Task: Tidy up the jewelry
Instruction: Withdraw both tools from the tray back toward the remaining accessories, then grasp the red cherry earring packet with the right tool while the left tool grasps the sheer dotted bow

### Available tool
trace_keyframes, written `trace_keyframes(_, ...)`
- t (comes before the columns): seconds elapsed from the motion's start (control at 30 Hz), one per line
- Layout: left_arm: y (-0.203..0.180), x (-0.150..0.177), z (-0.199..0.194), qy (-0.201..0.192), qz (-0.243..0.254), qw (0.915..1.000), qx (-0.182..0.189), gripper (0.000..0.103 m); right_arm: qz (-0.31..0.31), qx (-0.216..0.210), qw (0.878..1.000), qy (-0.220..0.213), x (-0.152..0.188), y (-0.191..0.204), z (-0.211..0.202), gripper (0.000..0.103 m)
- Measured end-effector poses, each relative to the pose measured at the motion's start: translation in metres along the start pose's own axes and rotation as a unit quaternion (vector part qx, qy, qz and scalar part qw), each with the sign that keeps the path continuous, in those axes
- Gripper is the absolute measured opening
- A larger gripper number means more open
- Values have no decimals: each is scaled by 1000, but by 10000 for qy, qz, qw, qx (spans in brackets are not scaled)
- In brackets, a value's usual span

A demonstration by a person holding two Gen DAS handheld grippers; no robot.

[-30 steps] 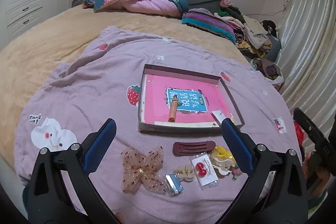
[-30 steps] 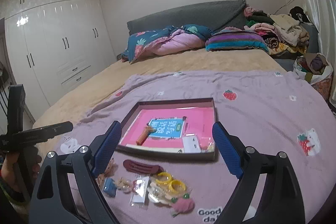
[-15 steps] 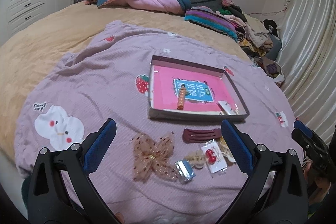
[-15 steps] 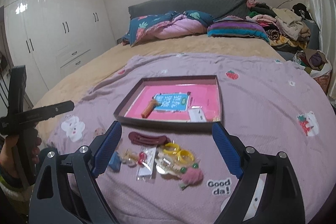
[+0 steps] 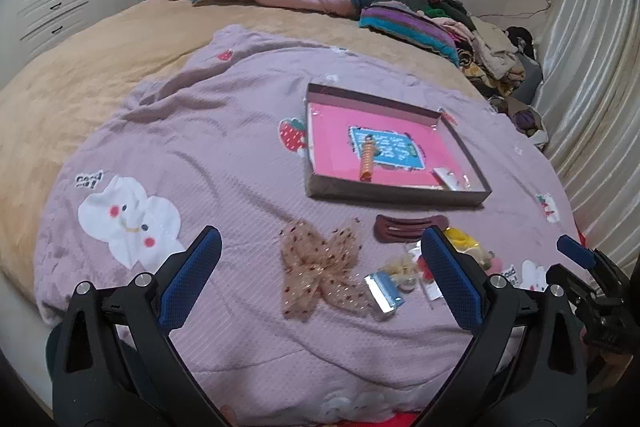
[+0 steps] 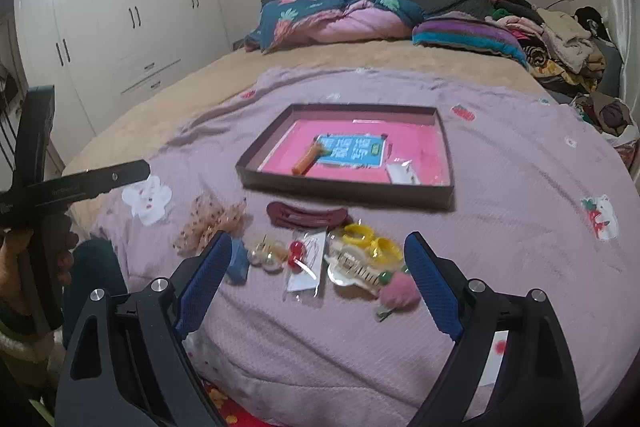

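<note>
Item: hair-clip pile (image 6: pixel 320 255) on bed blanket (image 6: pixel 500 187), near side of tray (image 6: pixel 344 187). Light, small, slippery; I judge maroon clip (image 6: pixel 306 215) stiffest (pinch mid-length). Left tongs (image 5: pixel 320 279) and right tongs (image 6: pixel 316 267) spread, empty.

Not much you can actually read here. The purple blanket (image 5: pixel 208 155) has small dark lettering next to the white cartoon patch (image 5: pixel 128 223), looks like "Good da!" but it's smeared. The blue card (image 6: pixel 352 151) in the pink-lined box (image 6: pixel 344 189) carries big Chinese characters, too blurry to make out.
</note>
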State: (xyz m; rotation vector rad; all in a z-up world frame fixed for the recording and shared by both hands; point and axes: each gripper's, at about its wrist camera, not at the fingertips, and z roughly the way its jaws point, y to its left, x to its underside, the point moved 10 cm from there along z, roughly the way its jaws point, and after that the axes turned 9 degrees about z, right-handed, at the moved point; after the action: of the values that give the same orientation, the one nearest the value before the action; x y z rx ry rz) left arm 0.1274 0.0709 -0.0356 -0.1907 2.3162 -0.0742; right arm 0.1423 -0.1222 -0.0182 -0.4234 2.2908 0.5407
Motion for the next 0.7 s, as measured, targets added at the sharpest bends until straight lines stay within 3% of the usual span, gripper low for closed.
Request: trace_keyframes(0.7,18,54,54,623,83,9979,-124,93,159,400,9969,659,49,-4,66,87)
